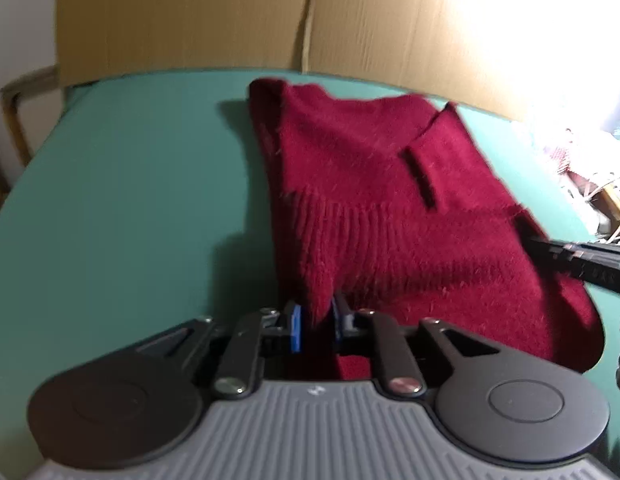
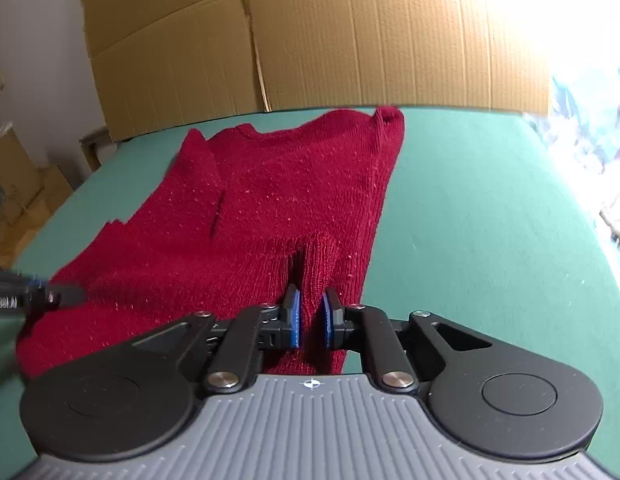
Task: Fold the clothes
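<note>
Both the left gripper [image 1: 315, 320] and right gripper [image 2: 310, 316] pinched the near hem of the red sweater [image 2: 270, 200], which stretched lengthwise up-frame across the green table [image 2: 489, 220] toward centre frame.

Green table [image 2: 489, 216] lies open beside the sweater [image 2: 278, 184]; a cardboard wall [image 2: 349, 40] blocks the far edge.

Storeroom: stacked cardboard boxes [image 2: 14, 184]
</note>
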Available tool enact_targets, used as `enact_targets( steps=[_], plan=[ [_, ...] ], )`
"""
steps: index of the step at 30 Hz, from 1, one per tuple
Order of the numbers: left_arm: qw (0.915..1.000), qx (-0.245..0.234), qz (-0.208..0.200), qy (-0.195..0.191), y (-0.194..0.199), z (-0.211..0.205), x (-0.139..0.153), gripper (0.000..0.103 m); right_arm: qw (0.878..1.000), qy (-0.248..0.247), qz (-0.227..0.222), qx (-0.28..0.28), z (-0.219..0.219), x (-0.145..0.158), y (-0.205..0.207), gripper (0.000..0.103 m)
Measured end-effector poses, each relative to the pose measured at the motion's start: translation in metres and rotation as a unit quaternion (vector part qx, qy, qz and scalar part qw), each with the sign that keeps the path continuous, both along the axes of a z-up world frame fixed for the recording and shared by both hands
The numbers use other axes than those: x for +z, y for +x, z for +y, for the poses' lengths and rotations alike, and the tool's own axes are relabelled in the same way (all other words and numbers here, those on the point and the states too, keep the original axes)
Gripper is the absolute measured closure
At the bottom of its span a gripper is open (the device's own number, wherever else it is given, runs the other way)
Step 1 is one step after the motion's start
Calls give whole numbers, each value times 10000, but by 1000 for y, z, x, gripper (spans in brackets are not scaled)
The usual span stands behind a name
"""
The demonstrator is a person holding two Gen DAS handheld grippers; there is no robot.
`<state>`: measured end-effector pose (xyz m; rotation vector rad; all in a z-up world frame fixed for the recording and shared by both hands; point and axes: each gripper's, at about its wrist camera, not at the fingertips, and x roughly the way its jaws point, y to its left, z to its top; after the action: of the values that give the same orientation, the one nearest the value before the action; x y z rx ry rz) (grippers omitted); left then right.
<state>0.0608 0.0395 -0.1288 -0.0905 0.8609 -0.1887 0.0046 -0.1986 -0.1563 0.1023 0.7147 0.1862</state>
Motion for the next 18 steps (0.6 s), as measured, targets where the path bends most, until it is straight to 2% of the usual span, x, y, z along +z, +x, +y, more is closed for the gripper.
enact_targets(
  steps=[2,4,7,9,11,13,15,17,18],
  plan=[
    [9999,-35,14,-104,4,4,2,83,10000,-57,-3,-24,0,3,-1,90],
    [9998,16,48,-173,2,11,6,79,9999,57,-16,-112,-7,11,-5,71],
    [9997,107,-206,-37,-15,20,23,78,9988,302,-218,-303,-25,25,-24,66],
    [9994,34,-336,0,-26,18,29,74,9984,517,-63,-236,-33,28,-34,66],
    [9996,-149,-227,-86,-31,13,26,68,9976,664,124,-145,-35,27,-43,65],
    [9996,-247,-141,-52,-35,7,20,54,9976,626,283,-64,-32,22,-50,65],
    [9998,-195,-30,-11,-38,7,11,53,9973,595,434,-54,-26,15,-55,65],
    [9999,-61,96,-94,-41,12,4,44,9957,747,544,-80,-24,9,-57,76],
    [9997,30,176,-138,-41,15,1,43,9950,808,567,-123,-23,8,-58,88]
  ],
)
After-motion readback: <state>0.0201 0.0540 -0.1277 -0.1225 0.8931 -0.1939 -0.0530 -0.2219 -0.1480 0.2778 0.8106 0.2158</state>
